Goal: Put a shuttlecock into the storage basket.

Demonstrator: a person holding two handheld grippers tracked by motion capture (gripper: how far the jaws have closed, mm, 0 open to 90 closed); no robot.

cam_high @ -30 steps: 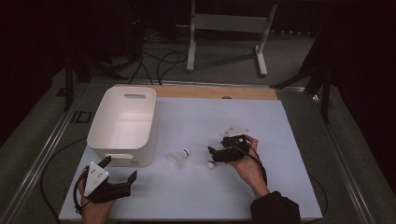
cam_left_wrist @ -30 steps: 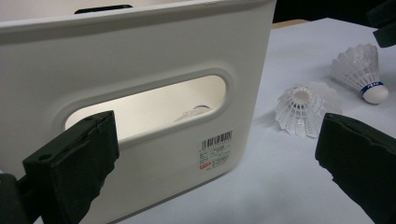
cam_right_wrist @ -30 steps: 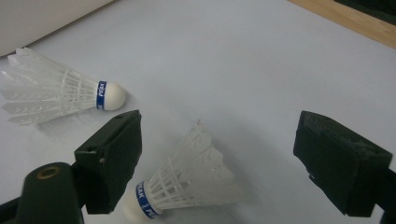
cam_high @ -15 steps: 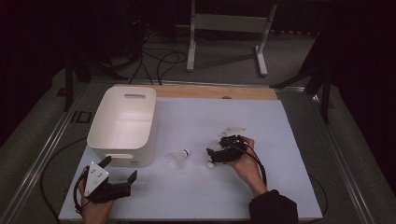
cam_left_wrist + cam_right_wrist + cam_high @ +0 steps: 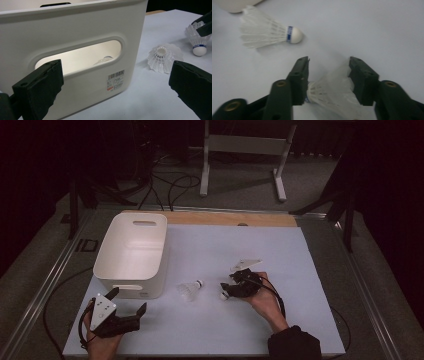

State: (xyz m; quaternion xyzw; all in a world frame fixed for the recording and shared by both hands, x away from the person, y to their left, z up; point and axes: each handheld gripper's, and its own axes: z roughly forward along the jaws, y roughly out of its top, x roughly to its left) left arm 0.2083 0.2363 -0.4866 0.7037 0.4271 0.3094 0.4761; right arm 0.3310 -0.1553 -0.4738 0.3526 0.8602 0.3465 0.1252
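Observation:
My right gripper [image 5: 227, 290] rests low on the white table, right of centre. Its jaws have just been closing and now press on a white feather shuttlecock [image 5: 332, 92], one jaw at the cork end and the other on the skirt. A second shuttlecock [image 5: 190, 290] with a blue band lies free on its side just to the left [image 5: 267, 32]. My left gripper [image 5: 129, 299] is held near the front left corner, open and holding nothing. It faces the near wall of a white plastic bin [image 5: 75, 25].
The bin [image 5: 107, 245] stands at the table's left side. Through its handle slot I see a pale shuttlecock-like shape [image 5: 103, 60] inside. A wooden strip [image 5: 230, 218] runs along the far edge, with a metal stand [image 5: 240, 150] and cables on the floor beyond.
The right gripper's jaws have drawn in from wide open onto the shuttlecock between them. Both hands have stayed where they were, and the free shuttlecock has not moved.

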